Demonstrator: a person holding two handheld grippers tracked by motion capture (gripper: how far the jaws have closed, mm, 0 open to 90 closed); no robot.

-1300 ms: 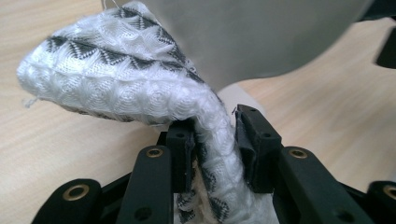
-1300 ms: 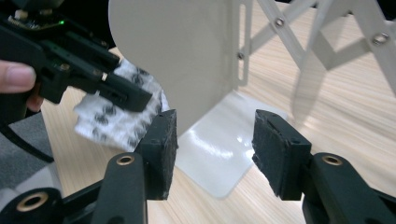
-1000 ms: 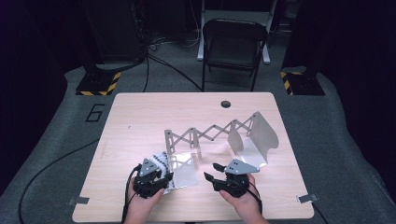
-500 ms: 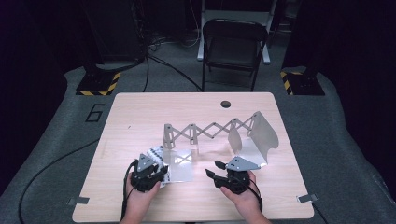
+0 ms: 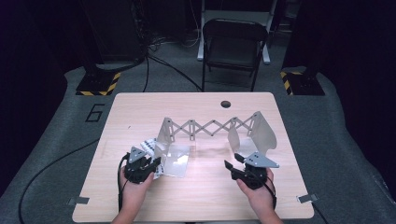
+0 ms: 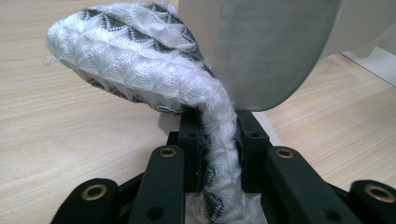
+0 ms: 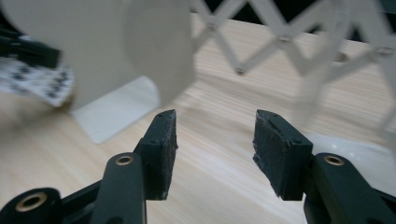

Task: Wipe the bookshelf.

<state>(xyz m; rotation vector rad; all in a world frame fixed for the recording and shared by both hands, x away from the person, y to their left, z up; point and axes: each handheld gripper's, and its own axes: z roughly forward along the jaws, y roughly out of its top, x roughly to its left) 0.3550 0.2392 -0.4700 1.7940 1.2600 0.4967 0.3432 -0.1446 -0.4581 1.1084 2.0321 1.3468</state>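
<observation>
Here the left claw (image 6: 219, 140) has just closed on the patterned cloth (image 6: 140, 65).

This is a lab or recording studio: dark walls surround a light wooden table (image 5: 205, 112) set on grey carpet marked with a "6" (image 5: 95, 112). Beyond the table from the grippers stand a black folding chair (image 5: 232, 46), hazard-striped stand bases (image 5: 97, 86) and trailing cables (image 5: 173, 70).
</observation>
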